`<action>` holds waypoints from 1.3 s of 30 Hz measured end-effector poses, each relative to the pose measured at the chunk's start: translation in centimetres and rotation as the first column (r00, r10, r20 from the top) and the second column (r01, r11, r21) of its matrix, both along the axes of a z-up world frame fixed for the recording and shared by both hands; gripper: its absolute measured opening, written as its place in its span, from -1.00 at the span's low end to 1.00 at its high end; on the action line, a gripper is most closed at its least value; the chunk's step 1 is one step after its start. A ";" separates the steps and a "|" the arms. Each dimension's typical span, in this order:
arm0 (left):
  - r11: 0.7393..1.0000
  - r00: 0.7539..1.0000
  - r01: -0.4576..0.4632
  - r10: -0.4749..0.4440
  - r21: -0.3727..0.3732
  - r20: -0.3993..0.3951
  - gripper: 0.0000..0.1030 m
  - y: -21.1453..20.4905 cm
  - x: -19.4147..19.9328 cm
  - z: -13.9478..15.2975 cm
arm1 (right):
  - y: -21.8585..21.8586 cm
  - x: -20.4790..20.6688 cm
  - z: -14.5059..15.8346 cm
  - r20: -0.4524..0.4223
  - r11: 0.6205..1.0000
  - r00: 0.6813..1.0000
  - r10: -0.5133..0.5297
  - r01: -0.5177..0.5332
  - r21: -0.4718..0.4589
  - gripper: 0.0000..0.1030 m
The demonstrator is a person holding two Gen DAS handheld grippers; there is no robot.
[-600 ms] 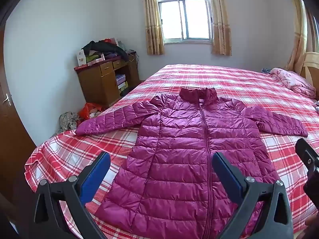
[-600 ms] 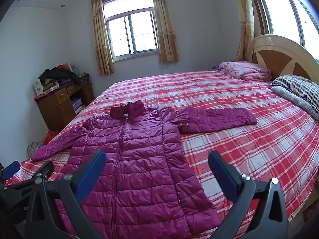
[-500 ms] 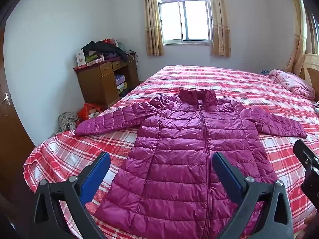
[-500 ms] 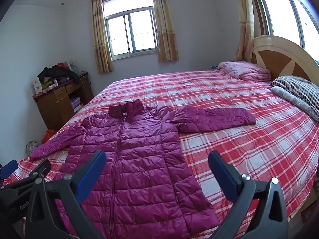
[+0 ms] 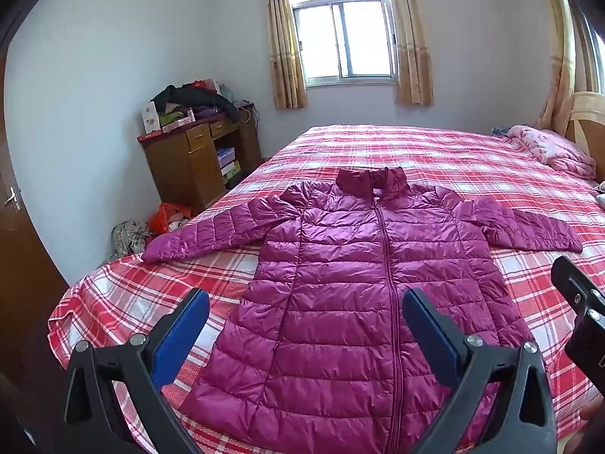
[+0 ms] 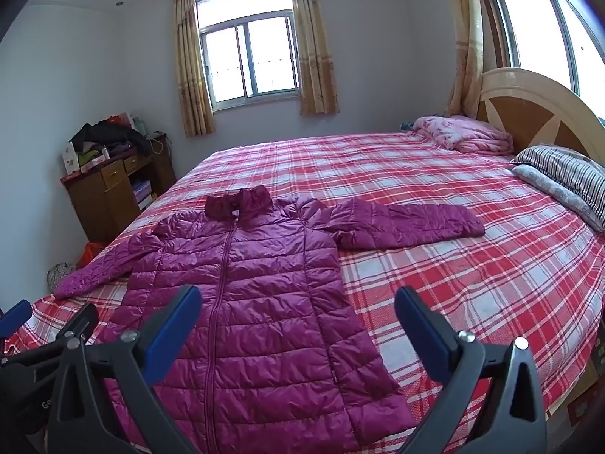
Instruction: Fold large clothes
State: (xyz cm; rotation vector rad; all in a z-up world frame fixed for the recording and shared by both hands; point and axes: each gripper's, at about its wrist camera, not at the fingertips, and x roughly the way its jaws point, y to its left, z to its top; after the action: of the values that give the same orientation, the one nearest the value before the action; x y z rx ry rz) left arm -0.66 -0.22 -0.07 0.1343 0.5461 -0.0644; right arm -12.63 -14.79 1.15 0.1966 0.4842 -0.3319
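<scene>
- A magenta quilted puffer jacket (image 5: 355,287) lies flat, front up and zipped, on the bed (image 5: 435,155) covered in a red-and-white plaid sheet — hem at the near edge of the bed, collar pointing toward the far edge below the window.
- Both sleeves are spread outward: one reaches the bed's left edge, the other stretches across the sheet toward the headboard side.
- The left hand-held gripper (image 5: 304,329) hovers above the jacket's hem with its blue-padded fingers (image 5: 181,336) spread wide, gripping nothing.
- The right hand-held gripper (image 6: 297,327) hangs over the jacket's lower right side and the bare sheet beside it — fingers wide apart too, nothing between them.
- A folded pink quilt (image 6: 465,134) sits at the far corner by the cream-and-wood headboard (image 6: 529,113), with a striped pillow (image 6: 563,174) along the headboard edge.
- A brown wooden table (image 5: 196,159) piled with clothes and boxes stands against the wall, left of the bed.
</scene>
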 end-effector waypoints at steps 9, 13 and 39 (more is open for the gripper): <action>1.000 1.000 0.013 -0.013 -0.007 -0.001 0.98 -0.2 -0.2 -0.1 | -0.2 0.1 -0.1 -0.006 1.000 1.000 -0.002 0.002 0.007 1.00; 1.000 1.000 0.013 -0.013 -0.006 -0.002 0.98 -0.3 -0.3 -0.1 | -0.2 0.1 0.0 -0.008 1.000 1.000 -0.001 0.001 0.006 1.00; 1.000 1.000 0.016 -0.016 -0.011 -0.012 0.98 -0.1 -0.1 -0.2 | -0.1 0.3 -0.3 -0.020 1.000 1.000 0.001 0.000 0.013 1.00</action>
State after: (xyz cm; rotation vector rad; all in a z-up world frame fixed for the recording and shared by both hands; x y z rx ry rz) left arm -0.77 -0.29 -0.27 0.1281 0.5571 -0.0833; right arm -12.35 -14.87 0.88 0.2059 0.5065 -0.3306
